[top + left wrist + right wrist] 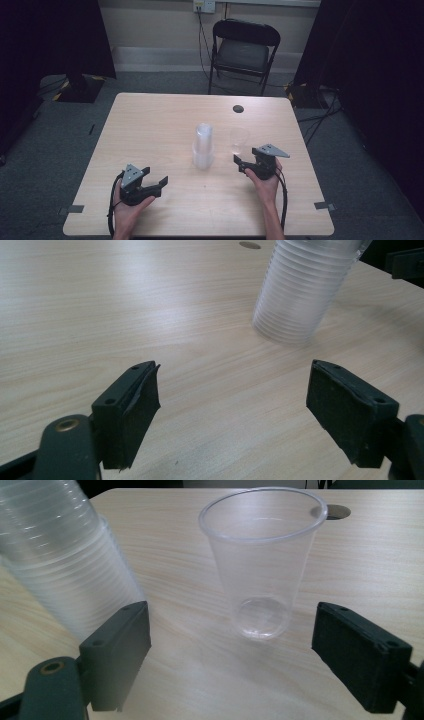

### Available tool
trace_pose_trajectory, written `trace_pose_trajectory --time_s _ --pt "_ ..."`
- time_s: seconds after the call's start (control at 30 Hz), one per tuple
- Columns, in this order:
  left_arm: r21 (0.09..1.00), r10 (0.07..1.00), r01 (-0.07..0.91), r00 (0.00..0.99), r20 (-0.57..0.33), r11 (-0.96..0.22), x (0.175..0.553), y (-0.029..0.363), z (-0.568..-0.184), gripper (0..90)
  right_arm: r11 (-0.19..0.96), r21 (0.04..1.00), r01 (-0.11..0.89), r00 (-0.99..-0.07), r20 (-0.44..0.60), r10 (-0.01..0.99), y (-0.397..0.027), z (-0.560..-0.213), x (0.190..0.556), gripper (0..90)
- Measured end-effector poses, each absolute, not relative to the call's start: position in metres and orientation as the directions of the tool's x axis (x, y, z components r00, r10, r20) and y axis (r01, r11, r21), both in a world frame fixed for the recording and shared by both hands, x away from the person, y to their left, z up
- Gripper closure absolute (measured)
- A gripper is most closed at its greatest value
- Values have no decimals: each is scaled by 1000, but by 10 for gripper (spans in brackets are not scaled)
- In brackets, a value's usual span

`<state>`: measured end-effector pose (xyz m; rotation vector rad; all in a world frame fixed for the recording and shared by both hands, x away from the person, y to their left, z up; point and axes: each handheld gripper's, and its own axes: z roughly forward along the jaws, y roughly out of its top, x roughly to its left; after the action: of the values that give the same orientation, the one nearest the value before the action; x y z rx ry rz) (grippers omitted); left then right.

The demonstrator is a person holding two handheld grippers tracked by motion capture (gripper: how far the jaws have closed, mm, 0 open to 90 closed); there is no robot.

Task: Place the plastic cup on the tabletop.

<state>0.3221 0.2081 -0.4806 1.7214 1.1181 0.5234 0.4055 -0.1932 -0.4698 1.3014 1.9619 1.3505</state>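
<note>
My right gripper and left gripper both had fingers spread, empty; the single clear cup stood upright on the tabletop beside the cup stack—light, thin, crushable, so grip mid-wall gently.

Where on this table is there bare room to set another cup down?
The whole left half of the table, from its left edge to the stack of clear plastic cups, is bare, as is the far strip up to the round cable hole. It is crowded between the stack, the single clear cup and the right gripper.
</note>
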Motion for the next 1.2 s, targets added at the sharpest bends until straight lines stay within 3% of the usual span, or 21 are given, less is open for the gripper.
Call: trace_pose_trajectory --time_s 0.5,0.97,1.2 --pt "888 864 452 477 -161 -84 318 214 -488 200 122 894 430 -496 121 860 -188 -464 368 151" --pt "894 868 443 468 -165 -69 317 212 -488 198 69 887 456 -497 189 847 -177 -477 330 151" --pt "893 871 445 463 -162 -70 318 209 -490 199 96 885 455 -478 152 865 -178 -481 309 153"
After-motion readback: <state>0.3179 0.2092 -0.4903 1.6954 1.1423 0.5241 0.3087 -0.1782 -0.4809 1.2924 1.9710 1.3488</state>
